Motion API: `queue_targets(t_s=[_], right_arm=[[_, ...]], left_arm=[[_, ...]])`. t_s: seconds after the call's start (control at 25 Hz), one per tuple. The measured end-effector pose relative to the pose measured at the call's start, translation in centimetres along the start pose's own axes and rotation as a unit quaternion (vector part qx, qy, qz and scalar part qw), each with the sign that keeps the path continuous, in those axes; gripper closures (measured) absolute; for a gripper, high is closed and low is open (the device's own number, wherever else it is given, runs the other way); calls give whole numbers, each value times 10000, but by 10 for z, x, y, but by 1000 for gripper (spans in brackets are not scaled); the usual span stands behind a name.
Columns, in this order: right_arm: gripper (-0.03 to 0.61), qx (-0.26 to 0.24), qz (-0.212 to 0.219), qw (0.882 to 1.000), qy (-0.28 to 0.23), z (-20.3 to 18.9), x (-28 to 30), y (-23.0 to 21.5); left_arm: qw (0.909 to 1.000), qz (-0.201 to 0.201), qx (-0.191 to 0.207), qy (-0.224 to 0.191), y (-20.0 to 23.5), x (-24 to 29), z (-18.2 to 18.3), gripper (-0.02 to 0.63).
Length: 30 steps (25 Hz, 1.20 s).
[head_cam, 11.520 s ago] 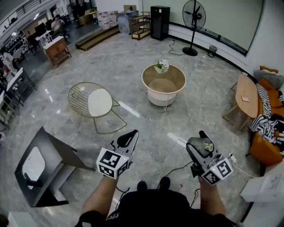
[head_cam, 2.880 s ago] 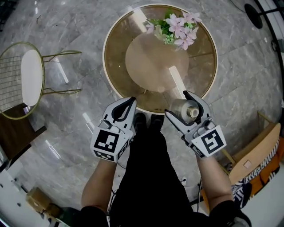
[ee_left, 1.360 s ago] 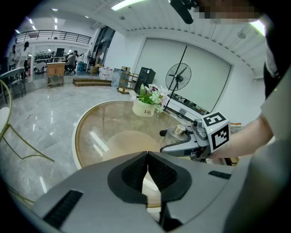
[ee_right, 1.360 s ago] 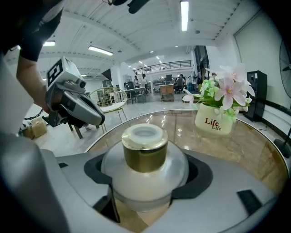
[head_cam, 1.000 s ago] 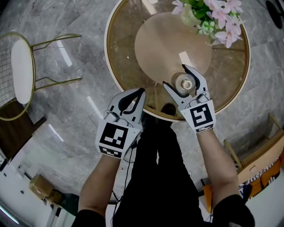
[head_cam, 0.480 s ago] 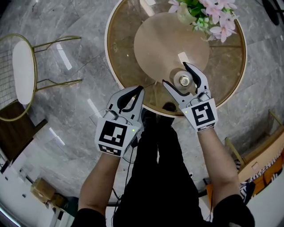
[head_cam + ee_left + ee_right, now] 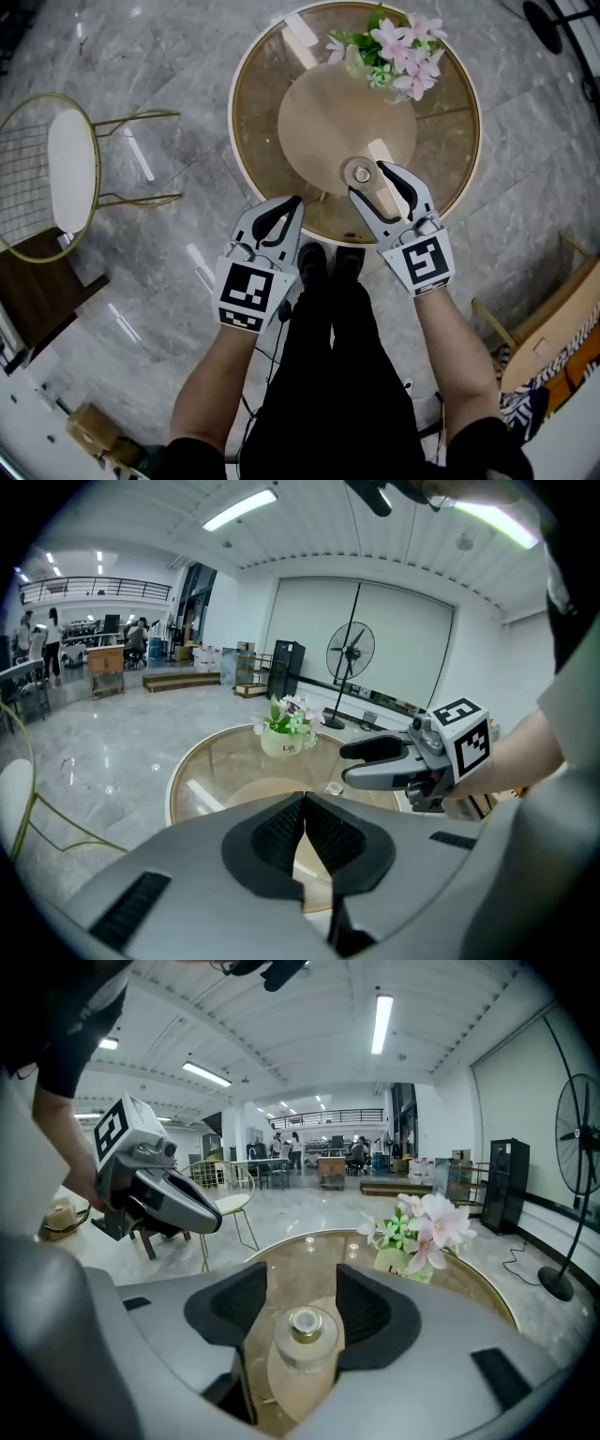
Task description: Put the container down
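Container is down; the job looks almost done.
The right gripper (image 7: pixel 302 1283) has its jaws apart, just closing a bit, touching nothing. The container (image 7: pixel 302 1358) stands upright on the glass table (image 7: pixel 253 112), just below and between them. The left gripper (image 7: pixel 304 803) is closed and empty. Next, I think: back away without bumping it.

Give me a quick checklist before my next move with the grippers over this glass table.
1. Container upright on table: ok.
2. Right gripper off the container: ok; jaws apart, have just been closing, container below them, not gripped.
3. Left gripper shut and empty: ok.
4. Flowers apart from container: ok.
5. Cap tight: cannot tell.
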State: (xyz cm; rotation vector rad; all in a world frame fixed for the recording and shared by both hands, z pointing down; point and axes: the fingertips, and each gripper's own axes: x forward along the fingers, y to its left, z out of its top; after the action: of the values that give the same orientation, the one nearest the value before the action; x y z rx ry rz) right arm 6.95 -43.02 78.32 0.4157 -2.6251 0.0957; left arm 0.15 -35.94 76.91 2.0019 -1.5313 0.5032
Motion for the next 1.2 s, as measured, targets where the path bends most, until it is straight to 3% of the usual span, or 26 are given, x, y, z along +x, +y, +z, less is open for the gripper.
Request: queue_targets(t_s=[0.16, 0.32, 0.56, 0.84, 1.2], right_arm=[[400, 149, -36, 9999, 45, 40, -35, 10], [454, 50, 5, 9997, -240, 92, -72, 19], [561, 342, -34, 9981, -516, 180, -143, 42], [565, 711, 92, 9924, -1001, 258, -222, 65], [565, 835, 312, 9845, -1511, 316, -312, 62]], left_arm=[[9999, 23, 133, -107, -16, -30, 33, 597], [9993, 74, 244, -288, -32, -68, 77, 597], [9967, 105, 460, -657, -62, -147, 144, 597], [9929, 137, 433, -1097, -92, -223, 203, 597], [9850, 37, 860, -1495, -149, -280, 263, 597]])
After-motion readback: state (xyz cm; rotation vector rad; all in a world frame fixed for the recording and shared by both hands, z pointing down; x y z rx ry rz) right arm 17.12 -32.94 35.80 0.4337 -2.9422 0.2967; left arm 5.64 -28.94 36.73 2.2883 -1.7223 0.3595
